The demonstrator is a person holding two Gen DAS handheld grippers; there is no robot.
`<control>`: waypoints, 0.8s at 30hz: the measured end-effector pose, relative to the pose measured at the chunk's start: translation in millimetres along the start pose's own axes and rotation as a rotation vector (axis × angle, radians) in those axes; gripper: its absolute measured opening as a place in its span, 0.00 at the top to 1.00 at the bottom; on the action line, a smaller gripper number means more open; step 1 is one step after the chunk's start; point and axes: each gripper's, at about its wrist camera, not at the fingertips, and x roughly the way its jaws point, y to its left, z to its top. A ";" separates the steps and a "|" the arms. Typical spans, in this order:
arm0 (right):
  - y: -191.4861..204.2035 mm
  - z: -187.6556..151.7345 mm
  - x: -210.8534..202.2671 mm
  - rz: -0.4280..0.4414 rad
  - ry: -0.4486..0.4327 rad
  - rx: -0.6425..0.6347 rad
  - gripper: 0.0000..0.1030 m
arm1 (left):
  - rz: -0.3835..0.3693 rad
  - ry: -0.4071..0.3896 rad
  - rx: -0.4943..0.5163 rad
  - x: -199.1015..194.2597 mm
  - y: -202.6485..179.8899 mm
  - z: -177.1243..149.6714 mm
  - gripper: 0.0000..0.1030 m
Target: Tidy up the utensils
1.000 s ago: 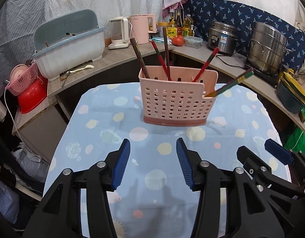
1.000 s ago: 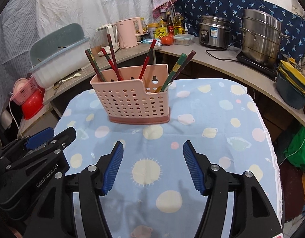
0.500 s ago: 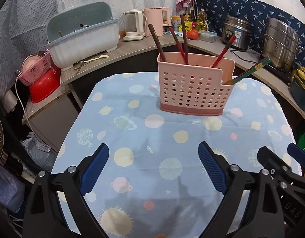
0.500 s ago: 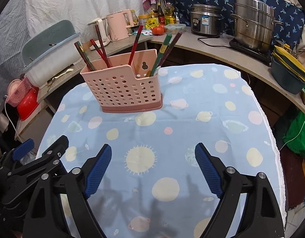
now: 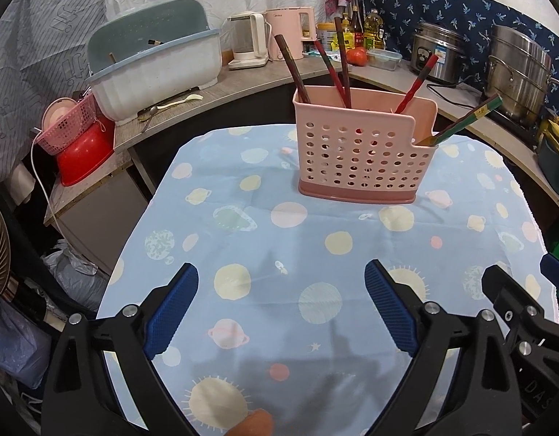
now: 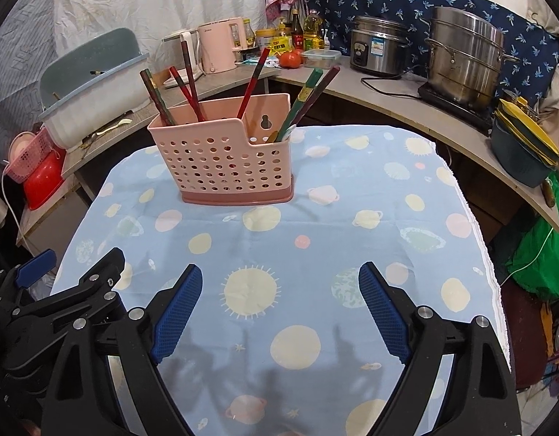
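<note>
The pink perforated utensil basket (image 5: 365, 152) stands upright in the upper middle of the frame on the blue spotted tablecloth (image 5: 301, 247), chopsticks (image 5: 292, 69) leaning out of it. Both the left gripper (image 5: 281, 305) and right gripper (image 6: 279, 305) hover low in frame, jaws wide apart, holding nothing

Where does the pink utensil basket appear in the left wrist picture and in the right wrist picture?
Left wrist: pink utensil basket stands right of centre, upper half.
Right wrist: pink utensil basket stands left of centre, upper half.
Shared landmark: the pink kettle on the counter behind.
</note>
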 end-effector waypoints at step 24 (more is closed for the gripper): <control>-0.1 -3.2 1.8 -0.012 0.010 -0.009 0.16 | 0.025 -0.006 0.002 -0.8 0.0 0.1 0.11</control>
